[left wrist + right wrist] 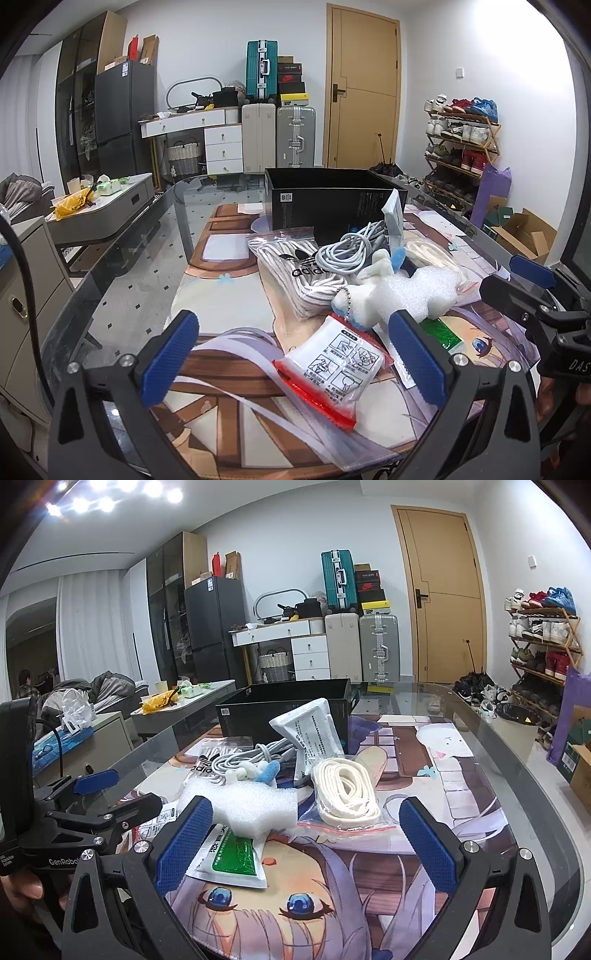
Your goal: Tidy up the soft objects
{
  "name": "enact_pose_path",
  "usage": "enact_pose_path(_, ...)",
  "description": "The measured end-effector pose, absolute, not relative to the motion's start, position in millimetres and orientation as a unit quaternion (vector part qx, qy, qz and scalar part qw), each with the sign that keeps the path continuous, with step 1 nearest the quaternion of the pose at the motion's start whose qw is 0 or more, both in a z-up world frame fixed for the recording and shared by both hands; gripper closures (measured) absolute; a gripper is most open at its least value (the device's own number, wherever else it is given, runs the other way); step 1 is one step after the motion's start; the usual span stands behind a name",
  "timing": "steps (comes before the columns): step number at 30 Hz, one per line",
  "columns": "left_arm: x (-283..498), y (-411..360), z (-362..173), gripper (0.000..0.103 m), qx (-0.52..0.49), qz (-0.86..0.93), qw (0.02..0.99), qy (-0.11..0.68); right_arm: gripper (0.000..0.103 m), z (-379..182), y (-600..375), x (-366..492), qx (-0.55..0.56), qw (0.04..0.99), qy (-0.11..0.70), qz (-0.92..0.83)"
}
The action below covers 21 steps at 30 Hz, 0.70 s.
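A pile of soft items lies on the anime-print mat [229, 314]. In the left wrist view: a red-edged white pouch [334, 363], a white plush keychain [364, 295], white foam [417, 291], bagged striped Adidas cloth [295, 269] and a coiled white cable [345, 253]. An open black box [325, 201] stands behind them. My left gripper [301, 358] is open around the pouch, just above it. In the right wrist view, my right gripper [304, 840] is open and empty, with the foam [251, 805], a green-labelled packet [232, 856] and a bagged white strap [347, 794] ahead.
The glass table's curved edge [122, 258] runs along the left. A white packet [314, 731] leans on the black box [288, 705]. A low side table [107, 206] stands beyond the left edge. Suitcases, a door and a shoe rack [461, 140] line the far wall.
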<state>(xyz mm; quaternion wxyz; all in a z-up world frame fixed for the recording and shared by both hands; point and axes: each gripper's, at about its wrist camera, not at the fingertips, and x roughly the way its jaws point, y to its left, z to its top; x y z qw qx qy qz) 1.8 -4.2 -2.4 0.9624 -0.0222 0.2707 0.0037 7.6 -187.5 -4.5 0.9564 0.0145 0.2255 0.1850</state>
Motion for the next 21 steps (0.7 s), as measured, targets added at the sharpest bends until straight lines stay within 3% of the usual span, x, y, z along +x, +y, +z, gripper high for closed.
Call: enact_pose_path(21,-0.6,-2.9,-2.4,0.000,-0.022,0.003,0.963,0.269,0.000,-4.8,-179.5,8.0,0.005,0.956,0.225,0.190)
